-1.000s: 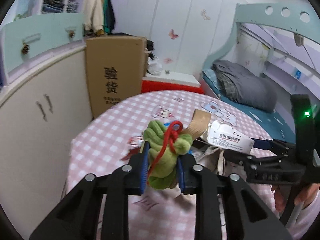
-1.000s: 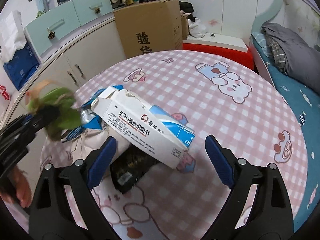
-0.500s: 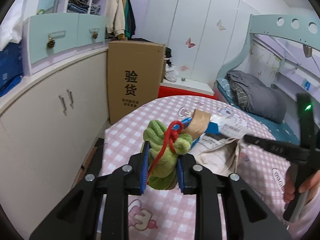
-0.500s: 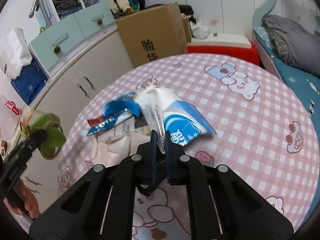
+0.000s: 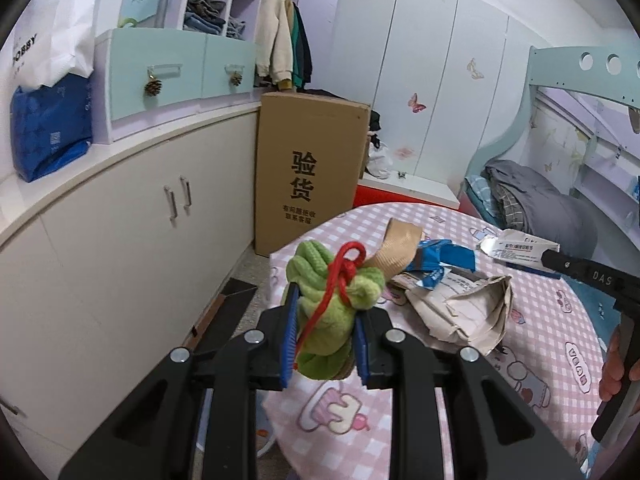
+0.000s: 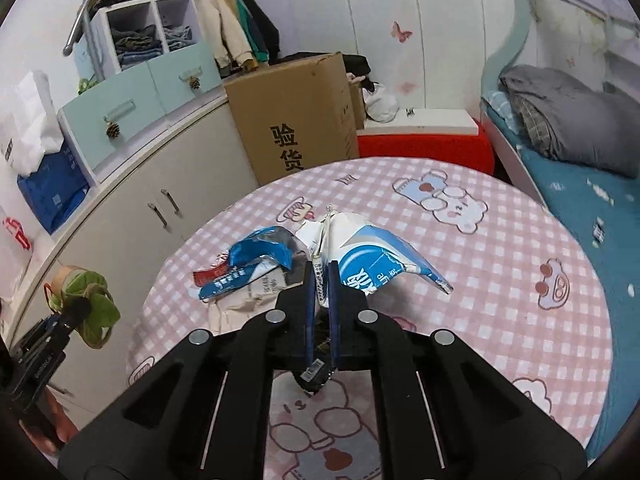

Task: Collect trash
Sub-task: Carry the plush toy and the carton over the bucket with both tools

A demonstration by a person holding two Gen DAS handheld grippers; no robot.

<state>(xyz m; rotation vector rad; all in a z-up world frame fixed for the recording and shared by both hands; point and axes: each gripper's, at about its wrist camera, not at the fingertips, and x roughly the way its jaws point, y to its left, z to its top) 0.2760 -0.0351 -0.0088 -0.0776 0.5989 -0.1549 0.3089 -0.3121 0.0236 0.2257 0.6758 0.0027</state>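
My left gripper (image 5: 325,336) is shut on a green knitted bundle (image 5: 326,312) tied with red string and a tan strap, held off the left edge of the round pink checked table (image 5: 536,360). The bundle also shows at the left of the right wrist view (image 6: 90,304). My right gripper (image 6: 320,312) is shut on a crushed white and blue carton (image 6: 372,256), lifted above the table. A blue wrapper (image 6: 256,252) and crumpled brown paper (image 5: 460,308) lie on the table below.
A tall cardboard box (image 5: 310,176) stands behind the table beside cream cabinets (image 5: 120,232). A red and white low bench (image 6: 424,136) and a bed with grey bedding (image 6: 568,120) lie at the back right.
My right gripper closed on the carton and lifted it. My left gripper drew back to the left with the green bundle, away from the table.
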